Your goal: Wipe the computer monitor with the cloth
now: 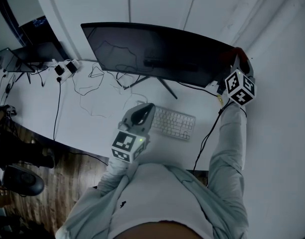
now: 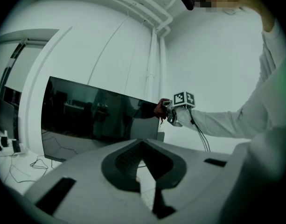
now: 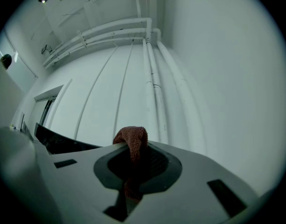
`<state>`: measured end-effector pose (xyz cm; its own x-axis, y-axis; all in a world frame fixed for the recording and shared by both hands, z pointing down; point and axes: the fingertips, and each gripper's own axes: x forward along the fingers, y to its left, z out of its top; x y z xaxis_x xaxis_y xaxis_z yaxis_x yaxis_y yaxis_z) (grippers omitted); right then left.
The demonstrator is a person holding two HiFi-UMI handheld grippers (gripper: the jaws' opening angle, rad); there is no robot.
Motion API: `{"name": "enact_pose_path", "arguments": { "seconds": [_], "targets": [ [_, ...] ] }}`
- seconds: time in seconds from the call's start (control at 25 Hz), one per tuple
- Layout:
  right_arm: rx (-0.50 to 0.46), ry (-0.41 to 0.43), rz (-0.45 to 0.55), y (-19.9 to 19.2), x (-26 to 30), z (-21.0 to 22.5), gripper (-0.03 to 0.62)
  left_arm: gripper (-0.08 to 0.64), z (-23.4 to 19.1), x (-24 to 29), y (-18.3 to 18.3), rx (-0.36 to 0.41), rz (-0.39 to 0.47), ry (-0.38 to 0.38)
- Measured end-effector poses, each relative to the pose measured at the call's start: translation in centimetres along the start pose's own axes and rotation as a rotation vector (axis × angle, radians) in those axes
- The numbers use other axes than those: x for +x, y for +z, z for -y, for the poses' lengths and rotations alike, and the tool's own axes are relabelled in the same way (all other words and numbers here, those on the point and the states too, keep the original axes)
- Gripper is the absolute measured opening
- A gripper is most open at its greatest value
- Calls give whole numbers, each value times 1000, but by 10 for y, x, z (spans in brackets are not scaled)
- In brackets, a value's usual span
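A wide dark monitor stands on a white desk. My right gripper is at the monitor's upper right corner, shut on a reddish cloth. In the right gripper view the cloth bulges up out of the jaws of my right gripper, with the monitor's edge to the left. The left gripper view shows the screen and the cloth against its right edge. My left gripper hangs over the desk before the monitor, shut and empty.
A white keyboard lies under the monitor, just right of the left gripper. Loose cables and plug adapters lie on the desk's left. A laptop sits at the far left. White wall bounds the right side.
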<state>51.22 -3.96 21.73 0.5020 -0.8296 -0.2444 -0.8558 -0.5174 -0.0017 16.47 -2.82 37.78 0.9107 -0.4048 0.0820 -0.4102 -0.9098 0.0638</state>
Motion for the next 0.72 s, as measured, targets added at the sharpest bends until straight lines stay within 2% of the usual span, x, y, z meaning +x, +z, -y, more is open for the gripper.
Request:
{"name": "enact_pose_path", "arguments": {
  "seconds": [0.24, 0.72],
  "targets": [
    [-74, 81, 14, 2, 4, -69, 35, 20, -27, -21, -1, -15, -6, 25],
    [-58, 314, 55, 11, 23, -263, 35, 21, -111, -82, -9, -52, -11, 148]
  ]
}}
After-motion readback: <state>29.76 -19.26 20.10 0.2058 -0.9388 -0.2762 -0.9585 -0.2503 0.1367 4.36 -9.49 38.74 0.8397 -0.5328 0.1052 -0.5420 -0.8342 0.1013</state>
